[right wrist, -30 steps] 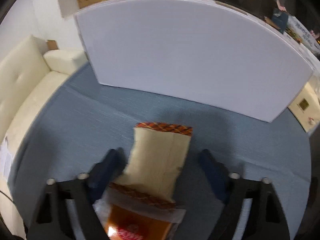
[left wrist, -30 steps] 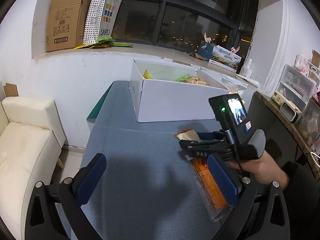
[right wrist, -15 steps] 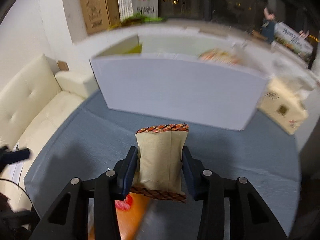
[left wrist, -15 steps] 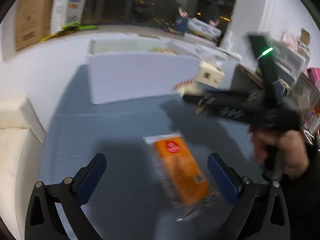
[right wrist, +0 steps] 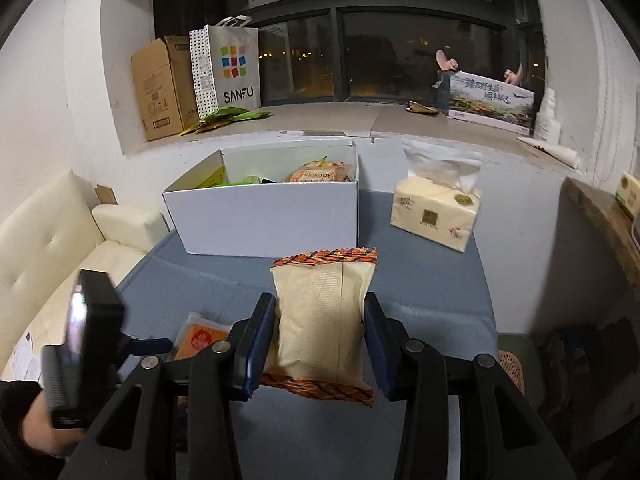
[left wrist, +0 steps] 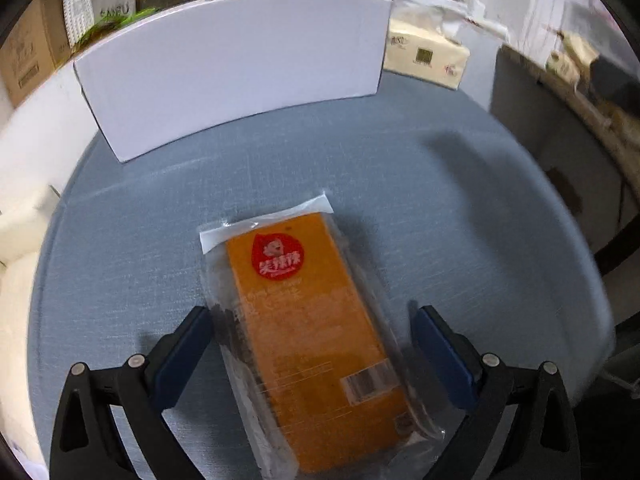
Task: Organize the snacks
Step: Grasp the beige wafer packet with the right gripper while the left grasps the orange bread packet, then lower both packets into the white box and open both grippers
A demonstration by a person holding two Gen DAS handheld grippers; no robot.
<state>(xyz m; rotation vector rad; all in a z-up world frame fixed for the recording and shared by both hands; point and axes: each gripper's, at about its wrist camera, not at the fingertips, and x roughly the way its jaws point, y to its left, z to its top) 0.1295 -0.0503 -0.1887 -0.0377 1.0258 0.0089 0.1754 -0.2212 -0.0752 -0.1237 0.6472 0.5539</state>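
My right gripper (right wrist: 320, 320) is shut on a beige snack pouch (right wrist: 322, 320) with patterned ends and holds it up above the blue table, short of the white box (right wrist: 272, 216). That box holds several snacks. My left gripper (left wrist: 312, 344) is open, low over the table, its fingers on either side of an orange snack pack (left wrist: 312, 332) in clear wrap that lies flat. The orange pack (right wrist: 198, 338) and the left gripper body (right wrist: 92, 344) also show at the lower left of the right wrist view. The white box's wall (left wrist: 240, 68) stands beyond the pack.
A tissue pack (right wrist: 436, 208) stands on the table right of the box, also in the left wrist view (left wrist: 424, 56). A cream sofa (right wrist: 52, 256) lies to the left. A cardboard box (right wrist: 160, 84) and a paper bag (right wrist: 228, 68) sit on the window sill.
My right gripper closed on the beige pouch and lifted it off the table. My left gripper dropped down and forward so its open fingers now straddle the orange pack.
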